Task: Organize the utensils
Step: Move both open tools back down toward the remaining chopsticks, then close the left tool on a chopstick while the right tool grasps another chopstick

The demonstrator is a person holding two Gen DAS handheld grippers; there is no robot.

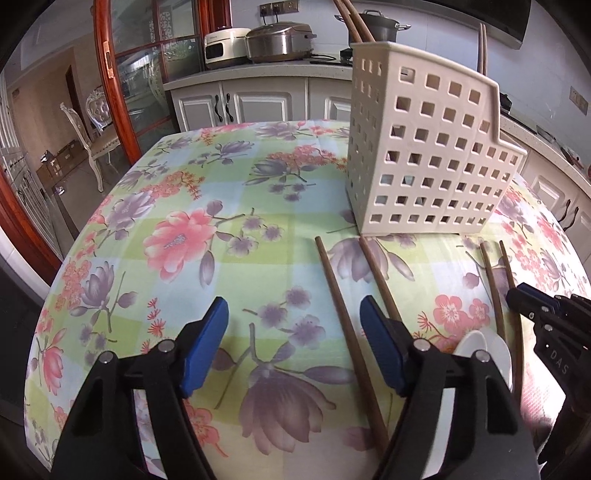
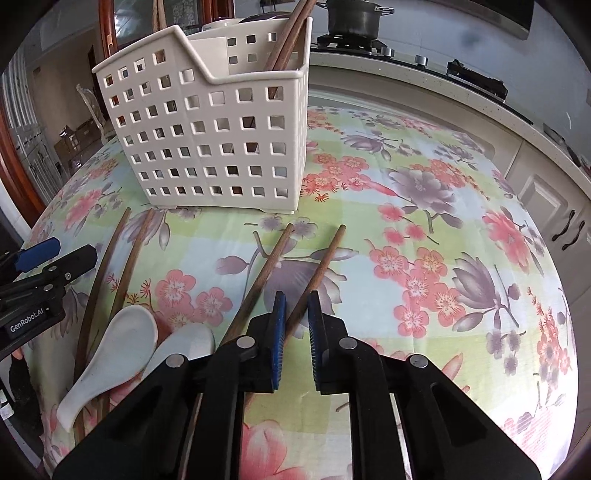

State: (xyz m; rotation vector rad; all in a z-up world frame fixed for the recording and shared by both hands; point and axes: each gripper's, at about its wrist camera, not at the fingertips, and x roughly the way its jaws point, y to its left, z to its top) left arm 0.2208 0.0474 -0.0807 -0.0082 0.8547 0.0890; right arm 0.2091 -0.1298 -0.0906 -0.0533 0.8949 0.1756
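A cream perforated utensil holder (image 1: 428, 155) (image 2: 207, 125) stands on the floral table with two brown chopsticks (image 2: 288, 40) upright in it. Several more chopsticks lie on the cloth before it. My left gripper (image 1: 293, 332) is open, one chopstick (image 1: 347, 332) lying between its fingers. My right gripper (image 2: 295, 325) hangs over the rightmost chopstick (image 2: 321, 266), fingers a narrow gap apart around it; I cannot tell if the pads touch it. Two white ceramic spoons (image 2: 118, 350) (image 2: 184, 347) lie beside the left chopsticks; one shows in the left wrist view (image 1: 484, 350).
The table (image 2: 461, 221) carries a flowered cloth and drops off at its curved edges. Kitchen counters with a pot (image 2: 354, 14), cookers (image 1: 277, 40) and cabinets run behind and to the right. A glass door and a chair (image 1: 88, 144) are at the left.
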